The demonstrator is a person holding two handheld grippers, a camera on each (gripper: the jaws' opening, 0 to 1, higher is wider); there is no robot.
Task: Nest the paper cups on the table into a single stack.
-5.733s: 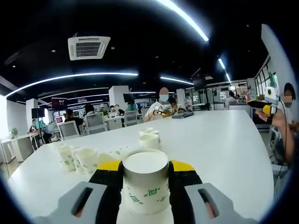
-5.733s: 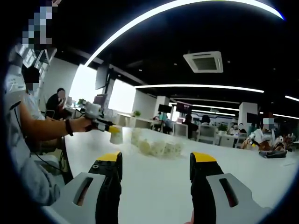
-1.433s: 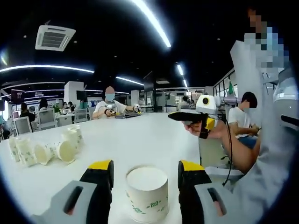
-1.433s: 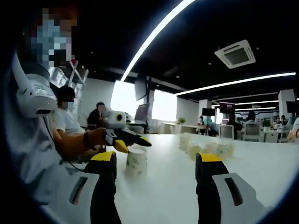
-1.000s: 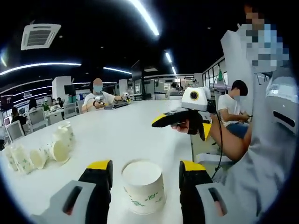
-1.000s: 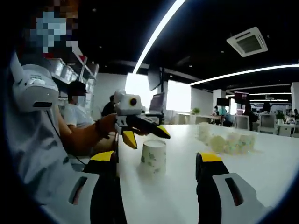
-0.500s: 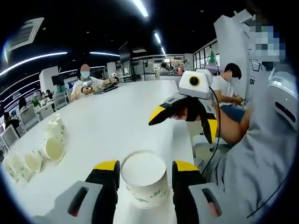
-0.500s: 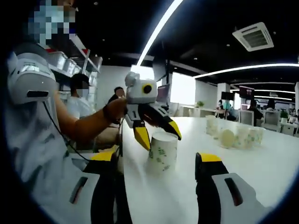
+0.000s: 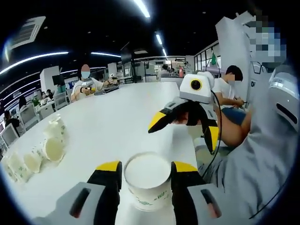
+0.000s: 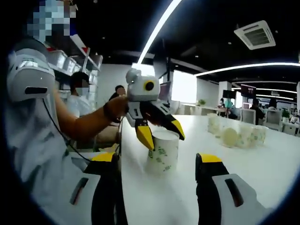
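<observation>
Clamped on one paper cup (image 9: 146,183) with the left gripper (image 9: 146,165): yellow pads tight against both sides, by the look of it, nothing loose there. Gripped upside down, flat base facing up toward the camera, mouth down on the white table (image 9: 117,112). Probably held that way to keep it steady as the anchor of the stack, right at the near edge, close to the person.

Seen from the right gripper view too: left gripper (image 10: 161,133) reaching in from the side, tips pinching the cup (image 10: 161,157) high, near its top, so the printed lower wall stays free.

Over to the right gripper (image 10: 157,158): jaws wide apart, carrying nothing, pointed straight at the held cup just ahead. Spotted in the left gripper view as well, right gripper (image 9: 185,131) hanging just beyond and to the right of the cup, tips spread. Ready to fetch, at a guess.

And plenty to fetch: a cluster of loose cups (image 9: 47,147) well off to the left of the left gripper, some lying on their sides, mouths showing. Same loose cups (image 10: 234,133) far ahead and right of the right gripper. Stacking barely begun, judging by that pile.
</observation>
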